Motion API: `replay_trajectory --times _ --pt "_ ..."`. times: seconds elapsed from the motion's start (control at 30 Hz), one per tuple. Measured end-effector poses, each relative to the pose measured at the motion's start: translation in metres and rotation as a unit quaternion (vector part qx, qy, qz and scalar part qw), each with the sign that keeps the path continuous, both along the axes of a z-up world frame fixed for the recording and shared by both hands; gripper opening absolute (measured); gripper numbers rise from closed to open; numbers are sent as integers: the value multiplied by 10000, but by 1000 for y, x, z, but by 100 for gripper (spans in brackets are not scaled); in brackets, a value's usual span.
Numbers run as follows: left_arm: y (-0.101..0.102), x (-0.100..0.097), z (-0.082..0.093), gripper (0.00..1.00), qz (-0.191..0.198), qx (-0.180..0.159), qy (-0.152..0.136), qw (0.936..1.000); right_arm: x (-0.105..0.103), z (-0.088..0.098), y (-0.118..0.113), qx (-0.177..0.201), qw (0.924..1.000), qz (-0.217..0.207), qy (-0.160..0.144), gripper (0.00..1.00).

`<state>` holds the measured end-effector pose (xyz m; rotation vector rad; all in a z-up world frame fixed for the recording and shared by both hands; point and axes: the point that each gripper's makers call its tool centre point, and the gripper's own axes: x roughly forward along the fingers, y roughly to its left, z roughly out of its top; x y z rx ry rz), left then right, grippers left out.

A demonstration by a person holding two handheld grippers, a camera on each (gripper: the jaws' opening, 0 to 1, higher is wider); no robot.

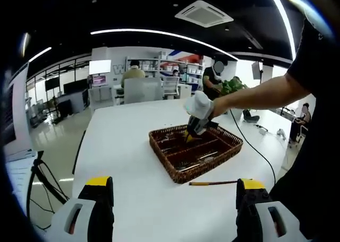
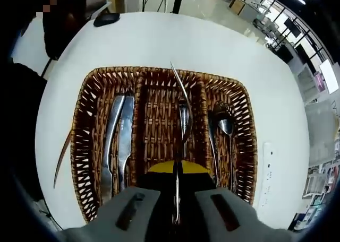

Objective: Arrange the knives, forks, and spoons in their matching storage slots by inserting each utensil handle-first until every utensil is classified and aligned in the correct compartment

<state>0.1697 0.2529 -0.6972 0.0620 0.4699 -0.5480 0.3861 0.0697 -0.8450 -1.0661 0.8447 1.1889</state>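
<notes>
My right gripper (image 2: 176, 170) is clamped on a fork (image 2: 183, 109) above the wicker tray's (image 2: 90, 101) middle slot; my left gripper (image 1: 172, 199) hangs wide open, empty, over the table (image 1: 122, 141)

Open office: white table (image 1: 133, 141), dark ceiling, curved light strips (image 1: 159, 35), shelves (image 1: 175, 72), glossy floor (image 1: 53, 141)

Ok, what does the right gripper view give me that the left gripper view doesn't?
Right gripper view: the sorting, as seen: knives left, spoons right, and the right tool shut on a slim metal utensil over the middle compartment. Left gripper view: the open, empty left tool and a hand holding the right tool above the wicker tray. Both: the tray, the white table, a loose utensil beside the tray.
</notes>
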Motion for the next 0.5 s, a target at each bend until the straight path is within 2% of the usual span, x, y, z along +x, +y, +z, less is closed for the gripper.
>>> replay_trajectory --times 0.3,0.43,0.5 --pt "0 -2 0 100 34 -19 -12 10000 -5 -11 0 -72 10000 -8 14 0" --pt "1 -3 -1 100 49 -20 -9 10000 -2 -20 0 -183 9998 -119 -29 0" --pt "1 -4 -1 100 51 -13 -6 10000 -4 -23 1 -223 9995 -196 54 0"
